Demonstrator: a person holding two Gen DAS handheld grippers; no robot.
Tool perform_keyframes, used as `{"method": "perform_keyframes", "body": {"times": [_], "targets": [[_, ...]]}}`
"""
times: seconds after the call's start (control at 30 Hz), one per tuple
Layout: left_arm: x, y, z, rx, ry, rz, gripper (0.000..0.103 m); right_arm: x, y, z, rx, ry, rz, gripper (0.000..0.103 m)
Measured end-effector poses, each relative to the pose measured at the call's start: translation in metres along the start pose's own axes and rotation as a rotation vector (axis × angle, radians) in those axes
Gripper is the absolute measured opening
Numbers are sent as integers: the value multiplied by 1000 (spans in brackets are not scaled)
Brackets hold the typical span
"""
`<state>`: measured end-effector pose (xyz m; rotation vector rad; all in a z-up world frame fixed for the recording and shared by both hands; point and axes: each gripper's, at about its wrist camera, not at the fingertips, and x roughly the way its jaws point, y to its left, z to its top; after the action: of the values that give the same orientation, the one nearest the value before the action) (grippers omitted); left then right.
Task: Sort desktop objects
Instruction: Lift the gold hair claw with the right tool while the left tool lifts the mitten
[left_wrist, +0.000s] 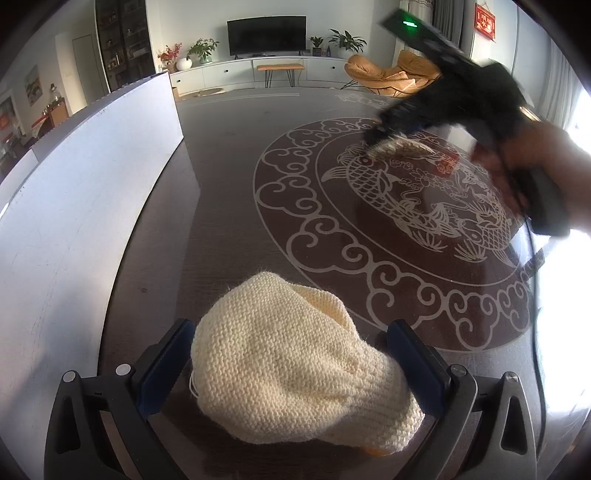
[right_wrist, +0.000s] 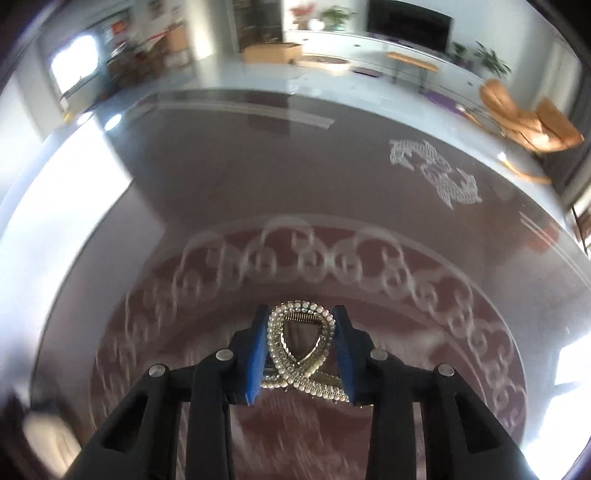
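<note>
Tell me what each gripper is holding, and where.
Right gripper clamps the pearl hair clip across its looped sides. Left gripper brackets the cream knit hat; grip unclear.

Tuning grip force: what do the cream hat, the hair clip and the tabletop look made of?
Hat: cream knitted yarn, probably wool or acrylic; visible stitch rows, fuzzy edge, soft folds.
Hair clip: looks like gold-toned metal set with rows of pearl-like beads and small stones; a metal spring shows at its top. Rigid, shiny.
Tabletop: dark and glossy, mirror-like reflections suggest glass or lacquer over a pale fish pattern.

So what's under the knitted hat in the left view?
An orange bit peeks out beneath the knitted hat at its near edge; the rest is covered. Otherwise only the dark table shows around it.
</note>
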<state>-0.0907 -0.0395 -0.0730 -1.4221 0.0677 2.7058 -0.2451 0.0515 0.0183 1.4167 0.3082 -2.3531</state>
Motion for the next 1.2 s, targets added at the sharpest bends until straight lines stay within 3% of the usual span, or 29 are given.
{"method": "perform_keyframes", "body": {"times": [0.07,0.3,0.43,0.53,0.57,0.6,0.63,0.67,0.77,0.83,1.13,1.17,1.2], "targets": [[-1,0,1,0,0,0,103,-14,-2,-24,-24,-4,17,34],[1,0,3,1,0,0,103,-82,13,-134,-297,-84,48,35],[1,0,3,1,0,1,103,-106,-1,-178,-290,-117,7,41],[1,1,3,0,0,1,103,-130,-10,-199,-227,-167,-28,67],[1,1,3,1,0,0,103,-137,-12,-205,-195,-175,-41,82],[1,1,4,1,0,0,103,-143,-13,-210,-159,-178,-58,90],[1,1,3,1,0,0,103,-149,-14,-216,-108,-176,-75,92],[1,1,3,1,0,0,103,-148,-17,-217,-64,-166,-82,92],[2,1,3,1,0,0,103,-145,-15,-222,82,-128,6,92],[2,1,3,1,0,0,103,-135,-7,-217,93,-121,9,92],[3,2,2,1,-1,-1,103,-88,9,-175,241,-119,-127,92],[3,2,2,1,-1,-1,103,-87,9,-173,245,-129,-145,83],[3,2,2,1,-1,0,103,-87,9,-171,241,-142,-164,65]]}}
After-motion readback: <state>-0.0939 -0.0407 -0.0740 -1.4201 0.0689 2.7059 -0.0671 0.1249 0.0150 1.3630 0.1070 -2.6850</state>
